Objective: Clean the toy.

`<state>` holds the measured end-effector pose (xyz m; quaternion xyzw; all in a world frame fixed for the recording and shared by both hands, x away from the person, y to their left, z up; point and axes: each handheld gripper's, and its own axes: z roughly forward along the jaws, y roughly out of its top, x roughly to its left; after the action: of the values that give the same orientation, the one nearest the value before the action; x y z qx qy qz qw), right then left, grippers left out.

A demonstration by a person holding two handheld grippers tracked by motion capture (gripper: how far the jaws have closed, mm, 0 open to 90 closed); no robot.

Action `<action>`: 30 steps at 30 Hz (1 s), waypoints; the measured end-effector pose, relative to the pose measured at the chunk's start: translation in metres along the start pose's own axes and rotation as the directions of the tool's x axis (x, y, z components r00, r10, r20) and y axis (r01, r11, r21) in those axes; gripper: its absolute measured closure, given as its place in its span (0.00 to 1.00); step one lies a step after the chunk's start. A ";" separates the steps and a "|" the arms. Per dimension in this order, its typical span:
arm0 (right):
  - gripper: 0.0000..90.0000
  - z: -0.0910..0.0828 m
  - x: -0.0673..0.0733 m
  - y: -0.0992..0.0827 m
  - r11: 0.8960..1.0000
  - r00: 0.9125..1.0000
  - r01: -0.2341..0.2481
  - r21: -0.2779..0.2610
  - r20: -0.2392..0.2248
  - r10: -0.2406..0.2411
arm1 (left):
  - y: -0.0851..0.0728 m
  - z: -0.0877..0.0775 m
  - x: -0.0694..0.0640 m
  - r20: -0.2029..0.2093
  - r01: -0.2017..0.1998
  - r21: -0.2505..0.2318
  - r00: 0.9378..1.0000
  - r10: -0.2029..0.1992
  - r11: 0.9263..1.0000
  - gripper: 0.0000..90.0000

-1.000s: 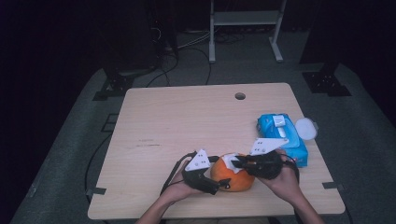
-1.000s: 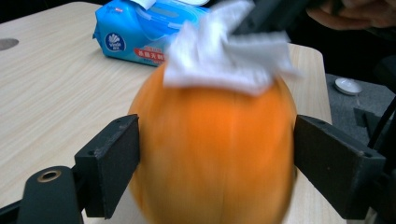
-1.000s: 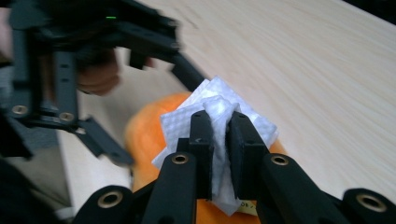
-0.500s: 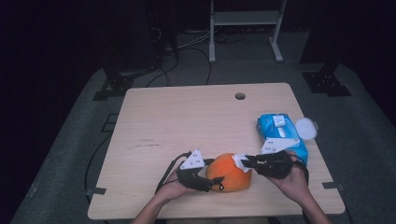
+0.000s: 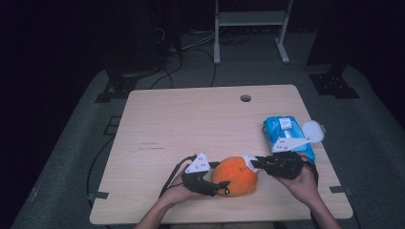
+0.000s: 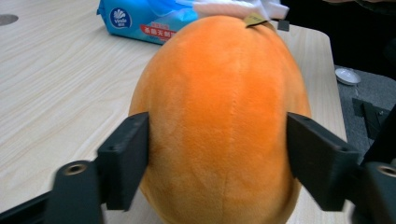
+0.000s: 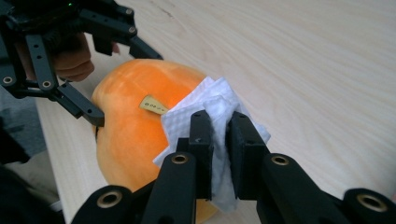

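The right gripper [image 7: 219, 126] has its jaws clamped together on a folded white wipe [image 7: 212, 109], which lies against the top of an orange plush toy [image 7: 135, 126] just ahead of it. Facing it from the far side of the toy, the left gripper [image 6: 217, 154] straddles the toy's [image 6: 219, 116] wide body, one jaw against each flank; these jaws have just been opening. Behind the right gripper [image 5: 267, 164], a blue wipes pack [image 5: 286, 136] lies on the wooden table [image 5: 191, 124]

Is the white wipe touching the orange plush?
Touching. The right gripper view shows the white wipe, pinched in the right tool, lying flat on the orange plush.
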<state>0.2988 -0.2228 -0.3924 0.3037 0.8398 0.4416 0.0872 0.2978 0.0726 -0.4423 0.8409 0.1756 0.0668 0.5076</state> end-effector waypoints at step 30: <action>0.89 0.013 0.035 0.008 0.993 0.992 0.118 -0.024 -0.049 -0.120 | 0.000 -0.005 0.012 0.022 0.061 -0.082 0.998 -0.059 0.995 0.25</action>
<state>0.2796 -0.1900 -0.3900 0.2409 0.8537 0.4518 0.0952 0.3077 0.0808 -0.4411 0.8140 0.1930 0.0507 0.5455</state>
